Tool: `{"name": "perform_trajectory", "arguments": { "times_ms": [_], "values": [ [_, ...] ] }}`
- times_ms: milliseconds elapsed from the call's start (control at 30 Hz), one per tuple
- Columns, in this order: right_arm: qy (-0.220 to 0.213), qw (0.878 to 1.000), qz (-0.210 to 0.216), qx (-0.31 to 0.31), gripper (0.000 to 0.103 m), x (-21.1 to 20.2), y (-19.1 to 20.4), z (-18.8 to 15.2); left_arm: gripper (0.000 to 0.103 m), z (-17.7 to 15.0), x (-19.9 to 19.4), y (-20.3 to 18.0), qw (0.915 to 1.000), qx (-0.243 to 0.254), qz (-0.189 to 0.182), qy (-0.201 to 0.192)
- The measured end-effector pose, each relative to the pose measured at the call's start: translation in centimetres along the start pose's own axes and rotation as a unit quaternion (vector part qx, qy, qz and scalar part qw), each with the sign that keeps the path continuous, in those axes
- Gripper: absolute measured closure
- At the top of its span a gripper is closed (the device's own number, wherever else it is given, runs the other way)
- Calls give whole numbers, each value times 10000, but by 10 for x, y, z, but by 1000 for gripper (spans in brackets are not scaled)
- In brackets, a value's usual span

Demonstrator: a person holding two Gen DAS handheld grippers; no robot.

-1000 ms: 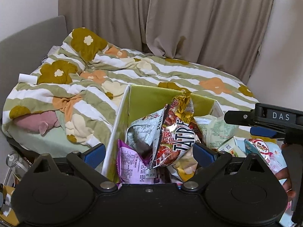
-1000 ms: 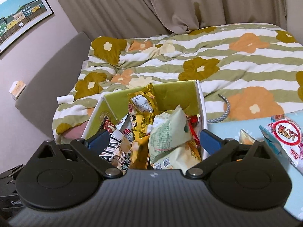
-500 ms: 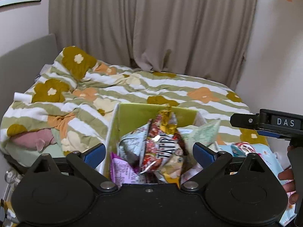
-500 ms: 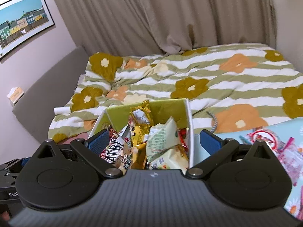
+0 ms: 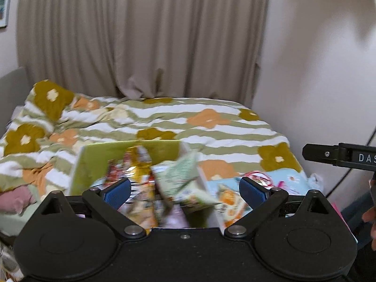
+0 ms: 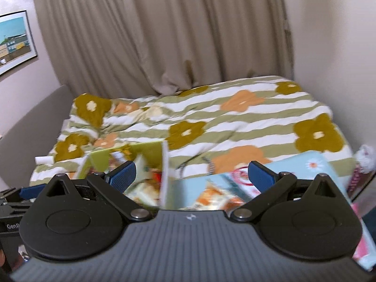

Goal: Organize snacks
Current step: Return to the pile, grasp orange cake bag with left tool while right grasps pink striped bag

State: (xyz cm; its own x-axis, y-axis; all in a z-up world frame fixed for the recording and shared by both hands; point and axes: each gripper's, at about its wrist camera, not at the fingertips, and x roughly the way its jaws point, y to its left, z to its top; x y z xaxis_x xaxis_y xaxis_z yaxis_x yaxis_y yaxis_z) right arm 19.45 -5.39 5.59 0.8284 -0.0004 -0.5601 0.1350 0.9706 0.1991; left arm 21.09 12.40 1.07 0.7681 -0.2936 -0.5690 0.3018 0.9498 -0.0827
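both jaws are standing apart, holding nothing; packets (image 5: 183,183) are filling the box (image 5: 94,164), others are lying right of it.

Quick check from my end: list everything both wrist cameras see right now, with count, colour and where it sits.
box: one, green inside with white walls, on the bed in front of both grippers.
snack packets: several, too blurred to count; gold, red, pale green; standing up out of the box.
mat: one, light blue with flower print, on the bed to the right of the box, with loose packets on it.
duvet: one, white and green stripes with orange and mustard flowers, covering the bed.
curtain: beige, behind the bed.
framed picture: one, on the left wall.
left gripper: black with blue pads, open, empty.
right gripper: same, open, empty.
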Motion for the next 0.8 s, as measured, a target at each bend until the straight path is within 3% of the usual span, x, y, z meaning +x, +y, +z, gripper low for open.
{"name": "perform_trajectory", "arguments": {
  "times_ms": [233,433,667,800],
  "values": [
    [187,9989,-424,8,0,-10,-70,-1,3,2,45,-70,9986,431,-168,269],
    [422,9962,-755,58,0,-9,-127,-13,3,-3,93,-118,9937,919,-20,648],
    [737,9929,-893,273,0,6,-172,-37,4,-17,154,-153,9802,1677,437,959],
    [978,9899,-967,338,0,24,-192,-53,5,-32,188,-166,9683,2100,621,1200]
  ]
}}
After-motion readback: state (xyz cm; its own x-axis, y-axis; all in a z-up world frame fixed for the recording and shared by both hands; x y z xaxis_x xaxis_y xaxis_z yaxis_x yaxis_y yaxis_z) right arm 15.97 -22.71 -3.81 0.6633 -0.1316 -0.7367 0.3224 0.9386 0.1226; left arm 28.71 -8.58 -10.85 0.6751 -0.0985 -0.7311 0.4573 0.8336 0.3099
